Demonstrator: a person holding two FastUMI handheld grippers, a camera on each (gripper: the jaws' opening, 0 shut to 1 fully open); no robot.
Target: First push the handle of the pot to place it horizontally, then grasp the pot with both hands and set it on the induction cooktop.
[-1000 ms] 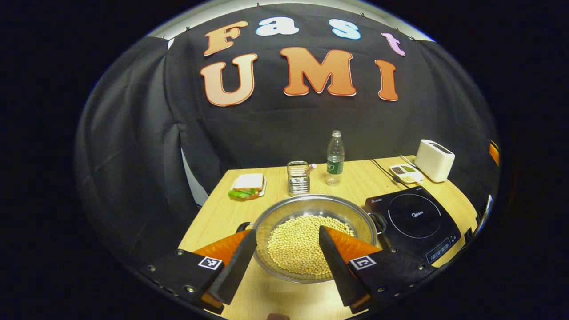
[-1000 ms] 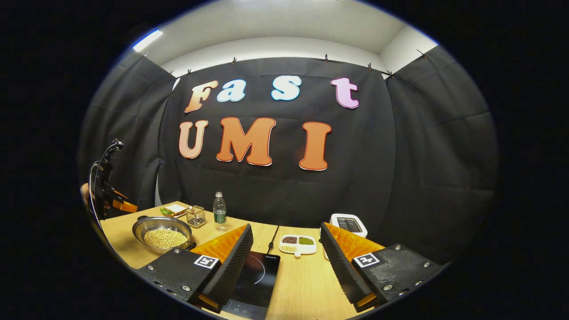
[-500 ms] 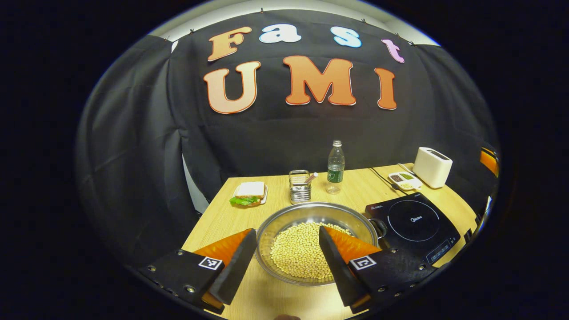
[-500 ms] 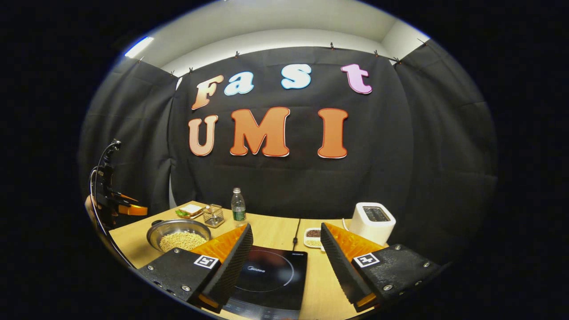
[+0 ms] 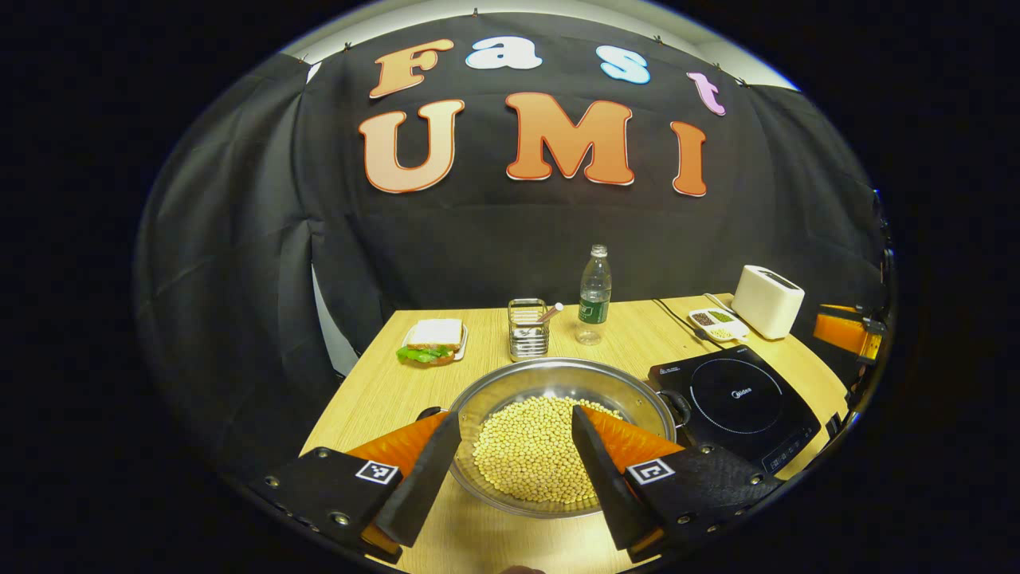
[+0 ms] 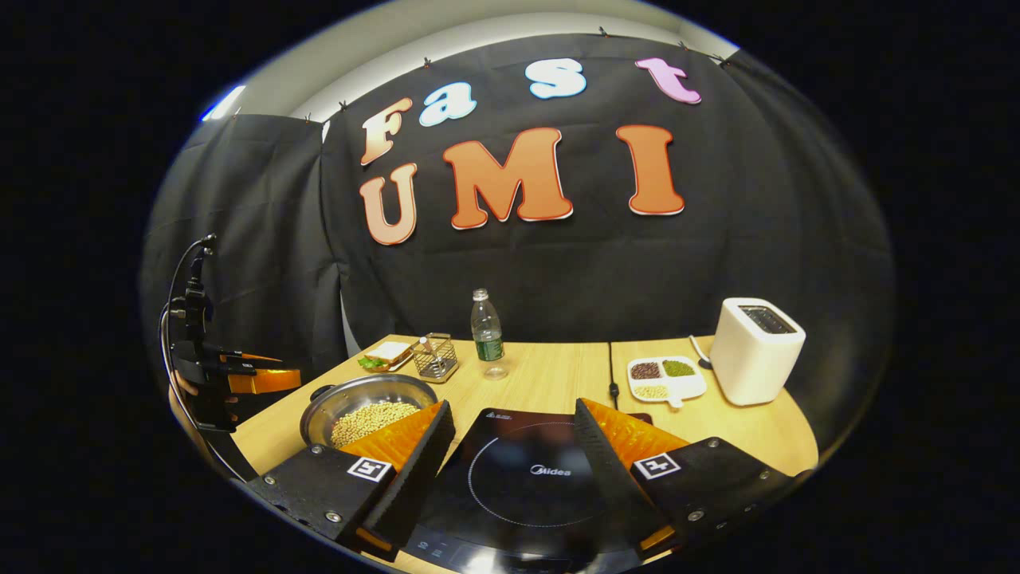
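Left gripper view: we hold our left gripper [image 5: 510, 478] spread wide above the pot [image 5: 558, 434] of beans, left of the induction cooktop [image 5: 737, 402]. Our right gripper [image 6: 514, 478], also spread, hovers over the cooktop. Uneven lifting could spill beans.

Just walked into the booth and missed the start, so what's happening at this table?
A person holds a two-finger gripper in each hand. The left gripper hangs open over the near side of a steel pot full of beans, gripping nothing. The right gripper is open above the induction cooktop, which has nothing on it. The pot sits on the table just left of the cooktop, not yet lifted. A sandwich, bottle and toaster stand farther back.
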